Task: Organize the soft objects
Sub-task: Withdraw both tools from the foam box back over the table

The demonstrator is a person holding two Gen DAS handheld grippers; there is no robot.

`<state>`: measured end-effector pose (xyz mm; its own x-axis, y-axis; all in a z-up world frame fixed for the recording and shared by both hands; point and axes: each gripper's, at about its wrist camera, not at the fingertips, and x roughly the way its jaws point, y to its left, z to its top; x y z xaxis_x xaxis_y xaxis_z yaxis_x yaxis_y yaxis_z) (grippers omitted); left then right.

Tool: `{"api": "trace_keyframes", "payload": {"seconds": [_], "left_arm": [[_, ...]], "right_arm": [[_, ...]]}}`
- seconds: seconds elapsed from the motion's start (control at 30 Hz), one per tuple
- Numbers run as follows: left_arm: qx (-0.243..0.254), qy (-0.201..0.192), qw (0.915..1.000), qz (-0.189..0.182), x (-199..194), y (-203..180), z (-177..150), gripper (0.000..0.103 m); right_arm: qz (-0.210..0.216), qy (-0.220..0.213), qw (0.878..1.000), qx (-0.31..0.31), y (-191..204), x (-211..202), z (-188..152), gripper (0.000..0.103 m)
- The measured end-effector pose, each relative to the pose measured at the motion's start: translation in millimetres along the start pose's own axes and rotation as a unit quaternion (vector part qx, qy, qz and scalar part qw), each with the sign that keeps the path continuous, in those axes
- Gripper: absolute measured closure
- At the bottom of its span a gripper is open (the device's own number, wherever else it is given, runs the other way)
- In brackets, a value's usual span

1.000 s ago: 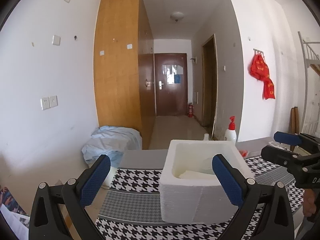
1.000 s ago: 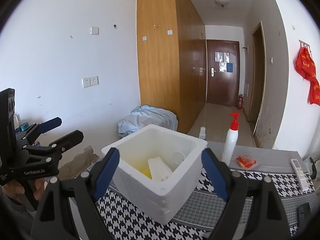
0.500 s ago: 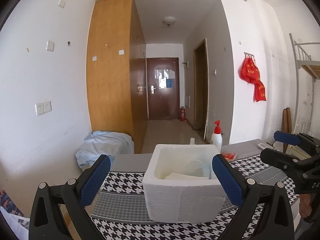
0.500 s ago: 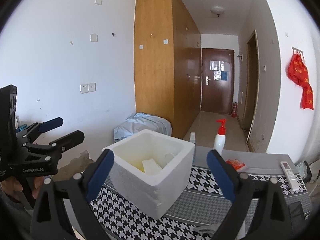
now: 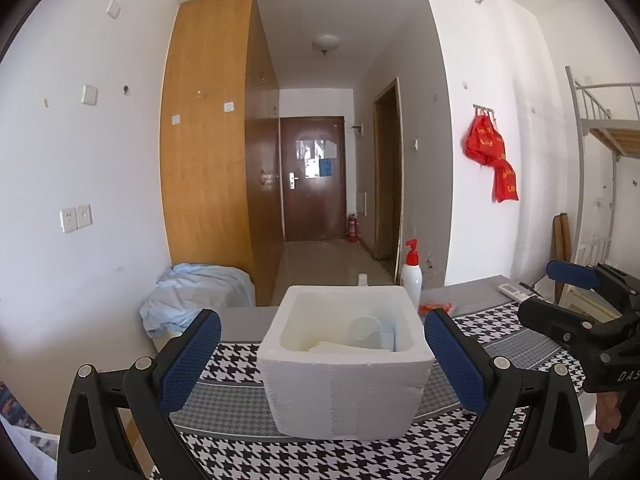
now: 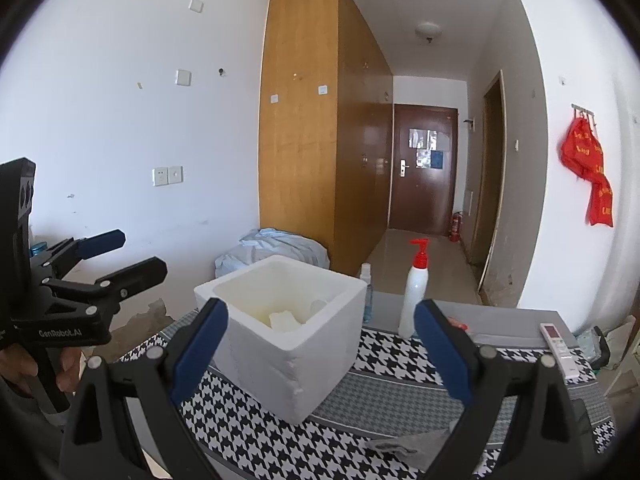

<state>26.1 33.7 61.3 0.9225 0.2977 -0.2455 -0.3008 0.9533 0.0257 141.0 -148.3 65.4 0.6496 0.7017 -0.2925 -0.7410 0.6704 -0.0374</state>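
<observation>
Both grippers hover empty, fingers spread: left gripper (image 5: pixel 322 356), right gripper (image 6: pixel 320 350). The foam box (image 6: pixel 286 330) sits on the desk (image 6: pixel 400 372); a grey cloth (image 6: pixel 416 442) lies at 5 o'clock. Judged between picks: right next descends and pinches it.

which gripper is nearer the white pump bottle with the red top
Right. The right gripper is held back from the table with the pump bottle just ahead, beyond its right finger. The left gripper faces the foam box, and the bottle stands behind that box's far right corner.
</observation>
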Motion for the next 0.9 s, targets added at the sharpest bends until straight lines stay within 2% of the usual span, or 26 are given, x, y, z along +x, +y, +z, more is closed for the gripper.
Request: {"api": "trace_keyframes", "payload": {"seconds": [0.3, 0.9], "left_arm": [[-0.006, 0.001, 0.9999, -0.015, 1, -7, -11, 0.001], [-0.008, 0.014, 0.9992, -0.035, 9, -21, -42, 0.001]], "right_arm": [[-0.008, -0.002, 1.000, 0.005, -5, -9, -14, 0.007], [-0.029, 0.021, 0.999, 0.019, -18, -10, -46, 0.007]]}}
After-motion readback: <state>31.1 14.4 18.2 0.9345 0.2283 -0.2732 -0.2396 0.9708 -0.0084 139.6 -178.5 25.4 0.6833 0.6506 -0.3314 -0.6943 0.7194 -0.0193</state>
